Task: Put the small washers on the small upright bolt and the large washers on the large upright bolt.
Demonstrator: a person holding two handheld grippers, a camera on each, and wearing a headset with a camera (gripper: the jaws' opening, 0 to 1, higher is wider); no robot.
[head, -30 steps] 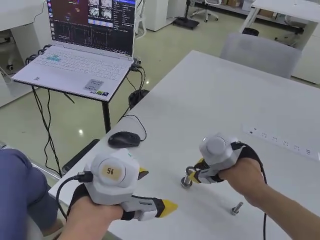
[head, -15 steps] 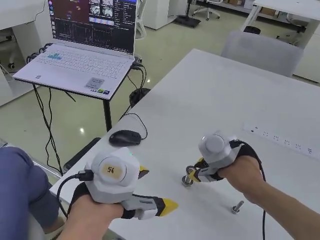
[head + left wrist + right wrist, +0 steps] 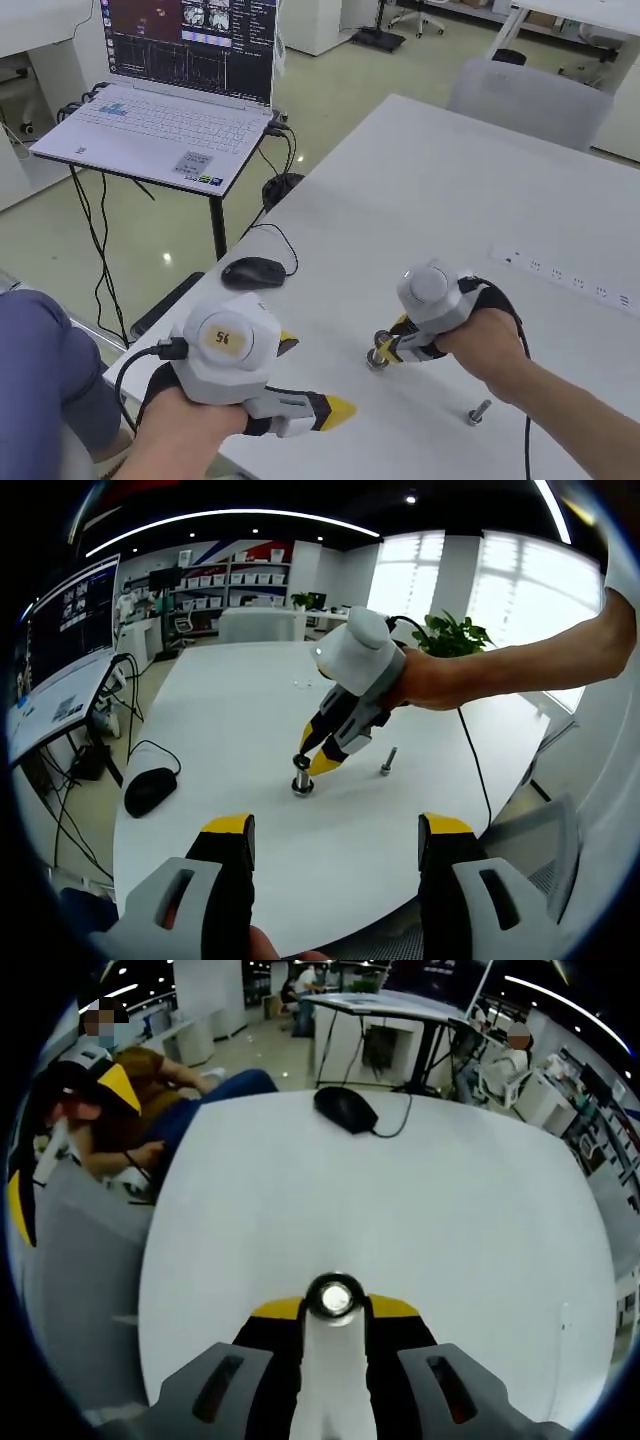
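White workbench (image 3: 420, 200) | right gripper (image 3: 388, 350) pinched on a shiny round metal piece (image 3: 335, 1298) at the large upright steel bolt (image 3: 376, 360) | left gripper (image 3: 337, 825) spread wide, holding nothing | small upright steel bolt (image 3: 479, 411) stands nearby

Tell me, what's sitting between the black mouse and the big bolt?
Nothing. The left gripper view shows bare white table between the computer mouse and the large upright bolt.

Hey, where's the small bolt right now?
In the head view the small bolt sits on the white table near its front edge, to the right of the large bolt that the right gripper holds.
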